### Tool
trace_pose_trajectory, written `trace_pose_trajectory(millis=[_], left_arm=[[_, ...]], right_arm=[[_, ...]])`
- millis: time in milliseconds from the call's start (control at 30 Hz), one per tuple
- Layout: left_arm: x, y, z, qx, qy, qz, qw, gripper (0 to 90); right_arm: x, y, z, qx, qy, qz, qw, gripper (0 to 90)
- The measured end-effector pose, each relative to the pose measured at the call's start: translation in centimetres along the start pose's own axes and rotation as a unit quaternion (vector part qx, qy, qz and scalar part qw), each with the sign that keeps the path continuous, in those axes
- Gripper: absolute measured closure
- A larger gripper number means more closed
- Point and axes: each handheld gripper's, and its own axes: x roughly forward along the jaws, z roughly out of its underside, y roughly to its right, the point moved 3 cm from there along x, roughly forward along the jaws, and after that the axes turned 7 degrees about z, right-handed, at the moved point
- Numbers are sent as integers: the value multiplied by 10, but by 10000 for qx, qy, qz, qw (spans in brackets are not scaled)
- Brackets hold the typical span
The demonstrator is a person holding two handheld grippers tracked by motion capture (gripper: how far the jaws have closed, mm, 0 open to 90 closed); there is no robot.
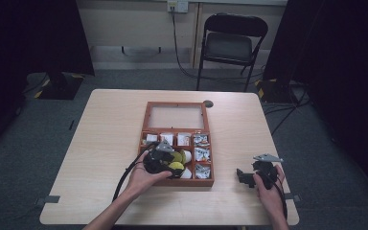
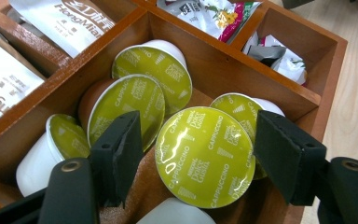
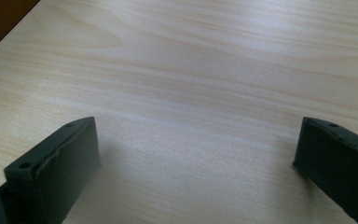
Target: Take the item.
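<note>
The left tool [image 2: 198, 156] straddles a capsule [image 2: 204, 156] at lower centre of the left gripper view, in the box's [image 2: 328, 74] big compartment; its jaws flank the lid, apparently not pressing. Lower it, centre the rim, then squeeze gently. The right tool [image 3: 193, 163] rests wide open and empty over the bench [image 3: 205, 70].

A black folding chair [image 1: 232, 45] stands beyond the far edge of the tabletop [image 1: 105, 139]. On the wall behind the chair there is a socket [image 1: 177, 5], and a black cable [image 1: 178, 52] goes down from it to the grey floor beside the chair.
</note>
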Motion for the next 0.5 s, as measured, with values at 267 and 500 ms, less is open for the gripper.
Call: trace_pose_trajectory(millis=[267, 500], left_arm=[[3, 2, 1, 122, -155, -14, 9998, 320], [7, 1, 1, 103, -356, -113, 9992, 303]], right_arm=[[0, 0, 0, 2, 2, 2, 10000, 0], [0, 0, 0, 2, 0, 1, 10000, 0]])
